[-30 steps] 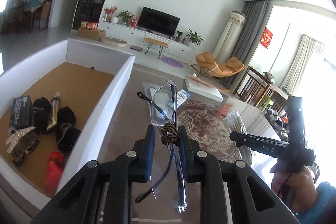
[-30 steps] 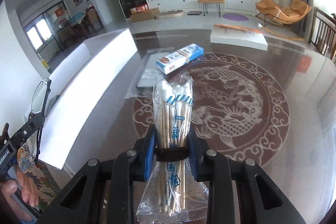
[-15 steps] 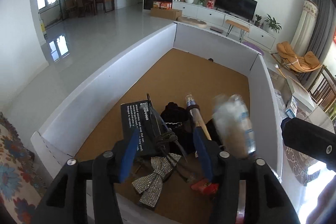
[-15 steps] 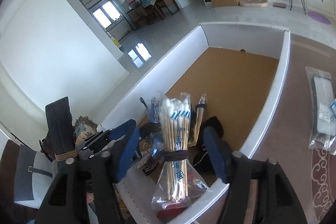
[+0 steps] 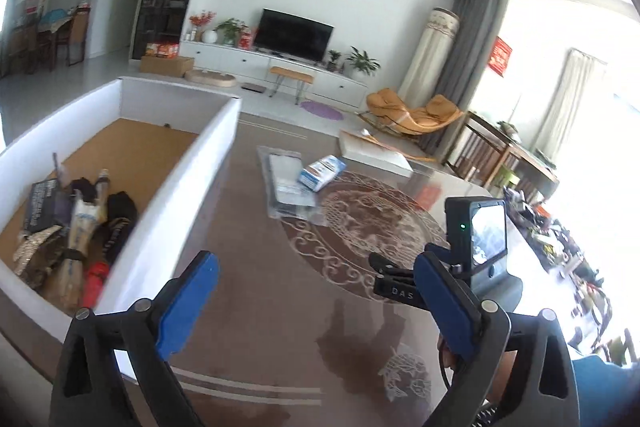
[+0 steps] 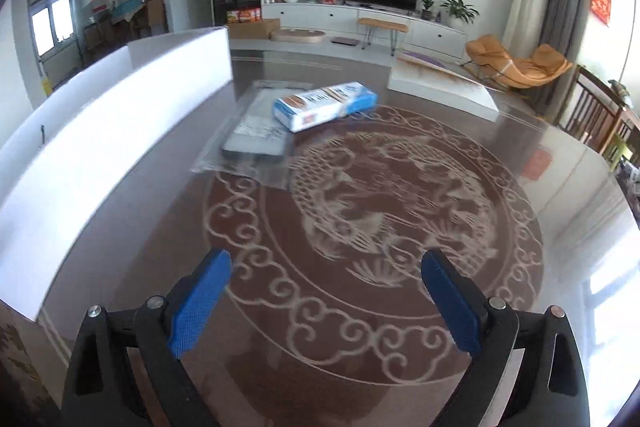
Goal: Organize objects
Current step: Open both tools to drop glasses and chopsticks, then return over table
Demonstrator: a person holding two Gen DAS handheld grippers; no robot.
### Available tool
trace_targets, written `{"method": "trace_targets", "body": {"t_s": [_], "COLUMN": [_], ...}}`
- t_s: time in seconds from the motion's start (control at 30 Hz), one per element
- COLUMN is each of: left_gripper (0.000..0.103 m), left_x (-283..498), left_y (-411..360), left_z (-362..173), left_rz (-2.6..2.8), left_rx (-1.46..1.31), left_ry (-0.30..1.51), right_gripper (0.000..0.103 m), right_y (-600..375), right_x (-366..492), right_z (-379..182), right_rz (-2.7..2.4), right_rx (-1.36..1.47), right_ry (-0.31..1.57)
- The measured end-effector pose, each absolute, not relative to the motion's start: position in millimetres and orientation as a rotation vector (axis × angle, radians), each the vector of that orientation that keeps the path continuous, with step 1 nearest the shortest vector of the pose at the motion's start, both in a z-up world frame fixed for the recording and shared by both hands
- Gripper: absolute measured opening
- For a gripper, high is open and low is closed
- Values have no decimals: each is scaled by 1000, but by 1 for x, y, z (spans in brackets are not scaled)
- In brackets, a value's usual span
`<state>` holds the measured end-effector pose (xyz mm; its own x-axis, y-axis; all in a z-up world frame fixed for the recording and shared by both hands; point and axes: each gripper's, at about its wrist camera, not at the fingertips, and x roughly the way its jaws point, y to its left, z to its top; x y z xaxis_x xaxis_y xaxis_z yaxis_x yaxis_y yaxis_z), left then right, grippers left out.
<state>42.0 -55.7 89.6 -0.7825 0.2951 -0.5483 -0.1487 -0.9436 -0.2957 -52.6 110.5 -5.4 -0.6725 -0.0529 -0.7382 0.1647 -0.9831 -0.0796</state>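
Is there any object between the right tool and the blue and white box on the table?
Nothing visible blocks it. Between the right tool, its jaws opening and empty, and the blue and white box lies only bare patterned table. The clear plastic packet lies left of the box, partly under it.

The box [image 5: 192,163] stands on the surface [image 5: 280,307] at its left side. Inside the box, at its near end, lies a heap of small items [image 5: 76,223]. Right of the box lie a plastic sleeve [image 6: 256,131] and, touching its far corner, a carton [image 6: 324,105].
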Motion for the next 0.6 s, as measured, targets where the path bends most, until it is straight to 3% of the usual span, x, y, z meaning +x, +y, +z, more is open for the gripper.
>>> {"method": "trace_targets", "body": {"t_s": [0.2, 0.5, 0.6], "left_gripper": [101, 101, 101], "left_x": [4, -40, -47], "left_y": [20, 19, 13], "left_z": [30, -29, -38], "left_rz": [2647, 2751, 2728], "left_rx": [-1114, -1286, -1335], "left_ry": [-155, 19, -27], "right_gripper": [96, 101, 103], "right_y": [197, 193, 194], "right_x": [-34, -27, -25], "right_z": [-35, -36, -36], "right_rz": [-2853, -2880, -2874], "right_rx": [1441, 1421, 1432], "right_ry": [200, 158, 134]}}
